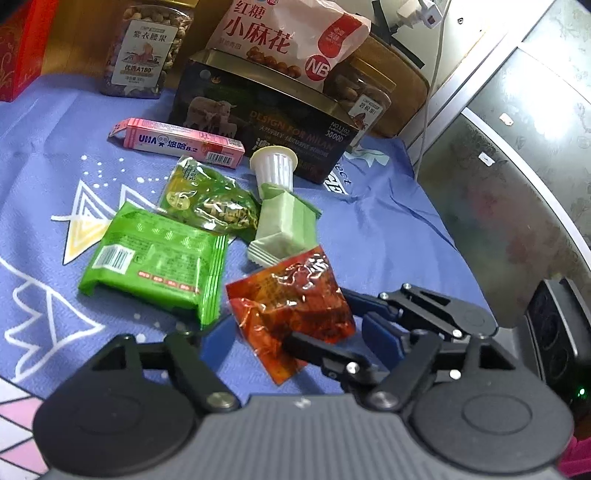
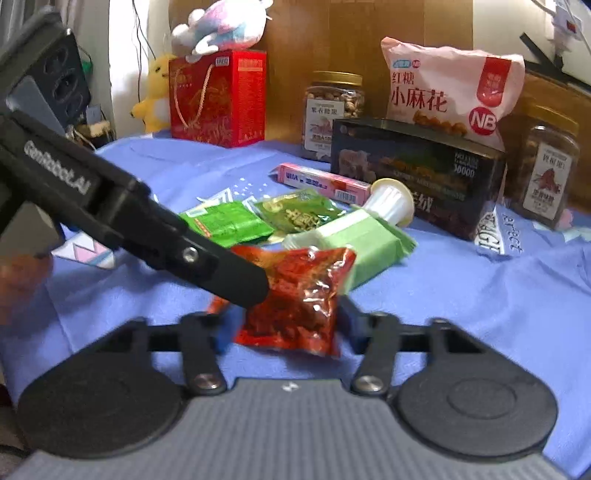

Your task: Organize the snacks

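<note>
The red snack packet (image 1: 291, 306) (image 2: 299, 295) sits between both hand-held grippers, left (image 1: 284, 332) spread wide around it, right (image 2: 280, 325) spread wide too, above the blue-clothed table (image 2: 480, 295).

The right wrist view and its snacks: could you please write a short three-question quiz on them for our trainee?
1. True or false: the long pink carton lies flat on the blue cloth.
2. What sits on the red gift box? A a plush toy, B a nut jar, C a green packet.
3. Fill in: the crinkly red packet is nearest a pale ____ wrapped bar.
Key: 1 true; 2 A; 3 green.
</note>
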Motion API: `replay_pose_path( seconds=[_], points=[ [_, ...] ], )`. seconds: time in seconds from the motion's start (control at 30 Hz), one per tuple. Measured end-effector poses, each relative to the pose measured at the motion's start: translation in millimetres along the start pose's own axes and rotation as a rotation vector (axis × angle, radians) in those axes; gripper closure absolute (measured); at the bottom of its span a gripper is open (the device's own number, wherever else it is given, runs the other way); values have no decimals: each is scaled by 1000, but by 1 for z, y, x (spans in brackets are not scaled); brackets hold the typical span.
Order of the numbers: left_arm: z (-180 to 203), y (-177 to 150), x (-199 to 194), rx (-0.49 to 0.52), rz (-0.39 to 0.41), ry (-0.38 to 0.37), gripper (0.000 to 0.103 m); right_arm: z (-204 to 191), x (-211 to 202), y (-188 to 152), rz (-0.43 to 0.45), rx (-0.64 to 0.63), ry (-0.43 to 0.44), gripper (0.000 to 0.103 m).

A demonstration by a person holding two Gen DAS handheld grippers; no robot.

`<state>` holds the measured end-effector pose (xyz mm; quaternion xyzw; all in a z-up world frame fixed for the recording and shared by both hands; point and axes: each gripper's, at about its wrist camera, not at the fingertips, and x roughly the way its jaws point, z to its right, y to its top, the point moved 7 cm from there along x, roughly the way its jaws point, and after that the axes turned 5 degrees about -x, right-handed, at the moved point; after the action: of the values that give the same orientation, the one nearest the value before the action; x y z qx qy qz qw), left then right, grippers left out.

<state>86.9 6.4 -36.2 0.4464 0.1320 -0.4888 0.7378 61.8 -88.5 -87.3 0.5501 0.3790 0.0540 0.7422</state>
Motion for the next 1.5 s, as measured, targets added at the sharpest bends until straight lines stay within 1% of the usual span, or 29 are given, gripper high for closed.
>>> replay_pose_path(
  seconds=[0.1,0.2,0.27,0.3,0.33,0.4,0.47,0.53,0.63,0.7,0.77,0.83,0.93,1.1,1.17,1.23,1.27,1.43,1.5],
  points=[
    [0,0,0,-3,2,-9,25,-3,-4,-1,9,7,-20,56],
    [-1,1,-1,-10,3,-21,24,-3,-10,-3,18,48,-13,61],
    [-1,1,-1,-18,1,-37,23,3,-13,-5,19,127,12,64],
    [0,1,-1,-21,0,-41,23,7,-14,-5,20,171,22,71],
    [0,1,-2,-22,0,-54,23,12,-16,-6,21,226,48,73],
    [5,0,-3,-20,-2,-94,24,19,-17,-7,16,312,91,74],
    [12,-1,-5,-4,0,-122,30,22,-17,-9,11,365,121,74],
    [17,-2,-5,16,-1,-128,31,20,-17,-9,13,407,166,75],
    [16,-3,-3,15,-3,-124,31,17,-21,-7,25,459,224,78],
    [15,-1,-6,6,6,-135,31,20,-23,-6,31,493,238,79],
    [15,1,-11,3,20,-144,30,26,-25,-7,34,530,227,79],
    [13,3,-15,2,40,-142,30,35,-25,-9,33,573,220,79],
    [7,6,-19,-14,54,-137,30,47,-28,-15,36,660,241,79],
    [-1,4,-19,-39,46,-137,30,61,-34,-19,60,767,276,80],
    [0,2,-17,-42,38,-142,27,66,-35,-21,67,812,294,80],
    [3,1,-15,-39,31,-147,27,70,-35,-22,77,864,329,86],
    [4,1,-14,-37,28,-152,27,71,-36,-22,84,887,349,86],
    [12,1,-12,-39,20,-198,29,68,-42,-15,109,904,408,86],
    [14,1,-11,-53,18,-220,35,66,-43,-12,120,909,438,86]
  ],
)
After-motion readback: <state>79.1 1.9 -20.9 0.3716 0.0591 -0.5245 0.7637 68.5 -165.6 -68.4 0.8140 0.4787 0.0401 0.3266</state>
